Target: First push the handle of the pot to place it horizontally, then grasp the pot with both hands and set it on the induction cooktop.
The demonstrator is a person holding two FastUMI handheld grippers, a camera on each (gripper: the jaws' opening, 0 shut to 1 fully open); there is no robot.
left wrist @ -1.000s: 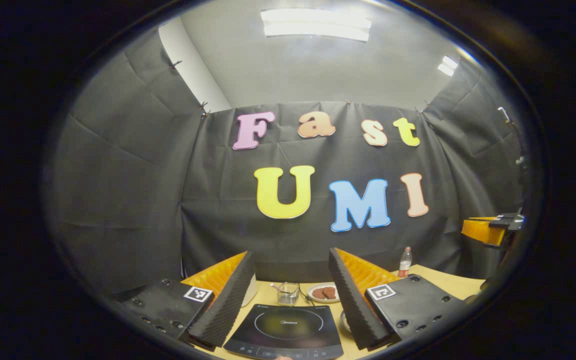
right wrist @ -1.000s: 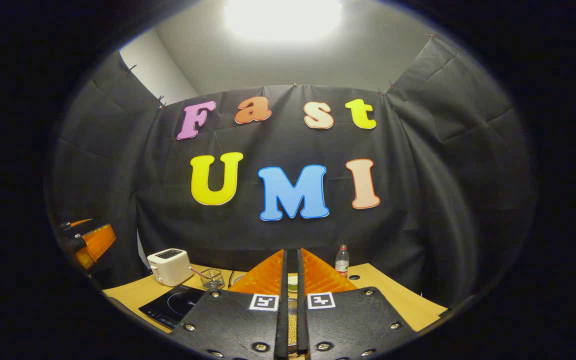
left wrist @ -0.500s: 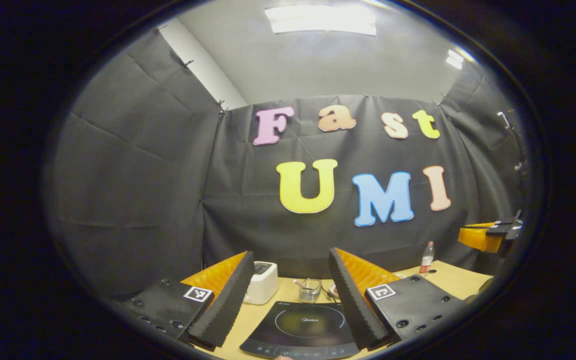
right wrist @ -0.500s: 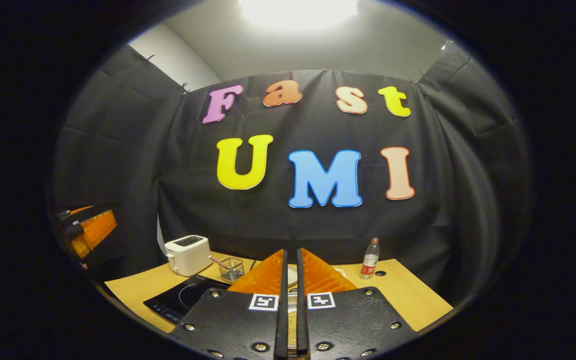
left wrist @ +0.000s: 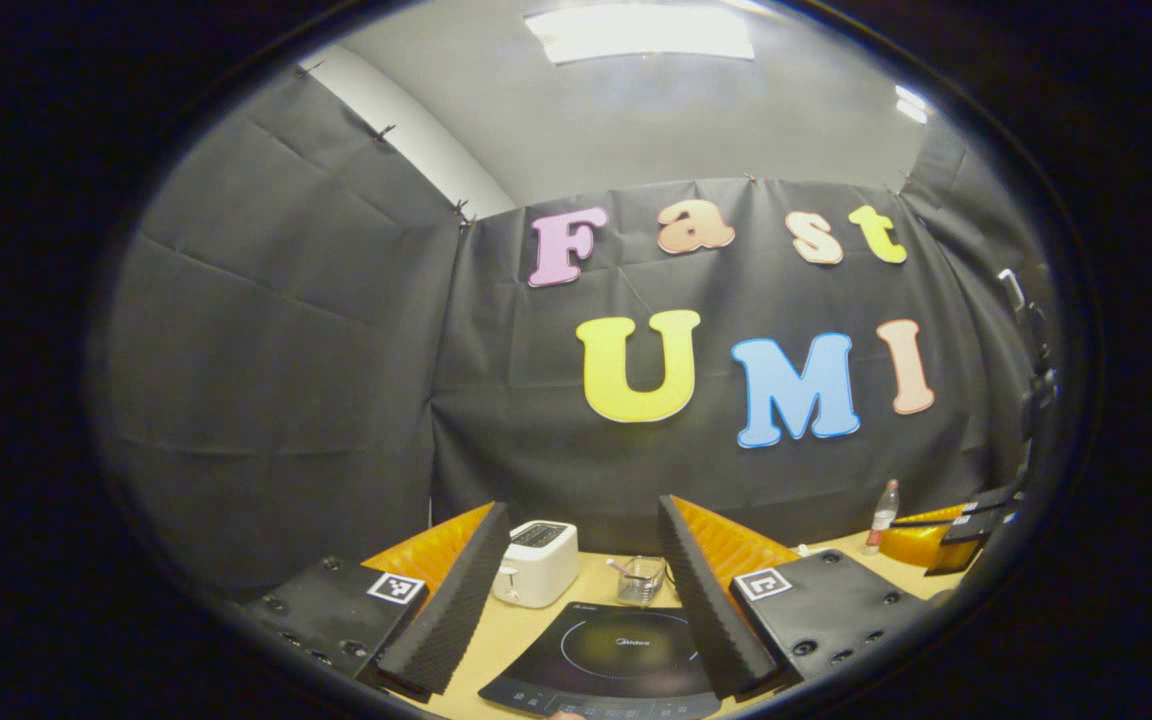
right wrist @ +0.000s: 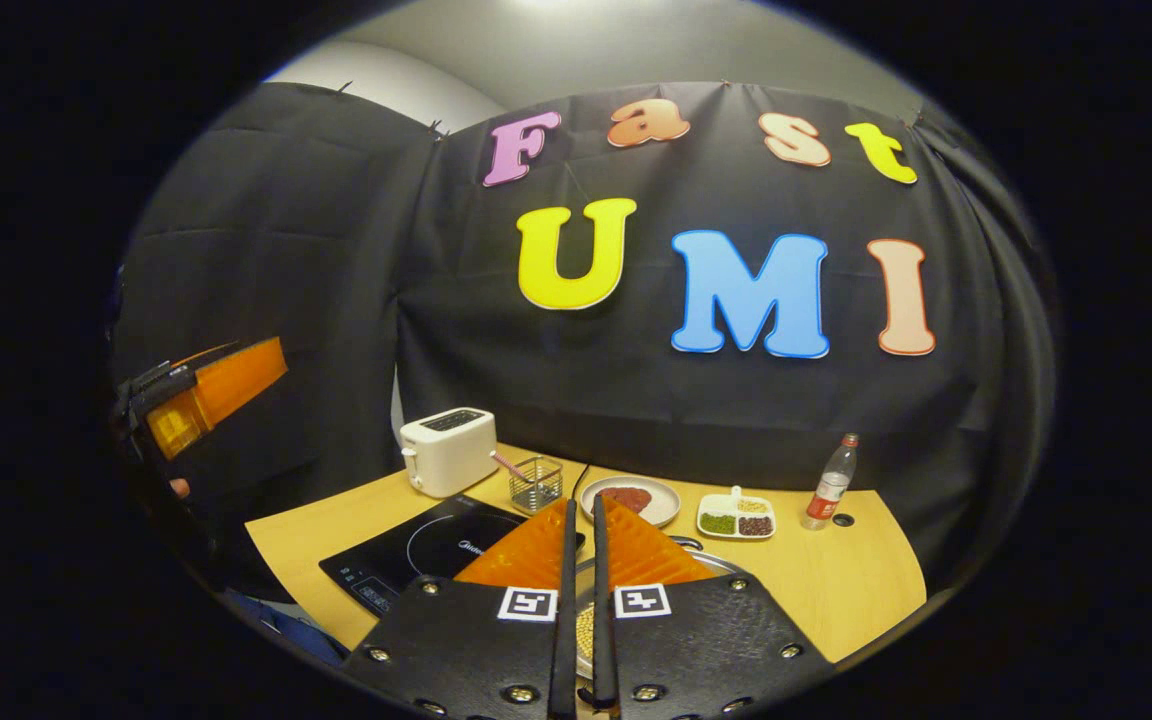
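The pot (right wrist: 708,558) shows as a strip of metal rim just beyond my right gripper (right wrist: 581,502). That gripper's orange fingers hide most of the pot and its handle. The right gripper is shut, its fingers nearly touching with nothing between them. The black induction cooktop (right wrist: 416,556) lies on the wooden table left of the pot. In the left gripper view the cooktop (left wrist: 616,655) sits right below my left gripper (left wrist: 580,506), which stands wide open and empty above it. The left gripper (right wrist: 204,393) hangs at the far left in the right gripper view.
A white toaster (right wrist: 449,450) and a small wire basket (right wrist: 536,483) stand behind the cooktop. A plate (right wrist: 658,512) of red food, a compartment tray (right wrist: 736,517) and a bottle (right wrist: 831,482) line the back of the table (right wrist: 836,590). The right gripper (left wrist: 941,532) hovers at the left gripper view's right edge.
The right gripper's view has tipped down, showing more of the table and the pot's rim. The left gripper's view has swung left, bringing the toaster into sight. Both grippers kept their states.
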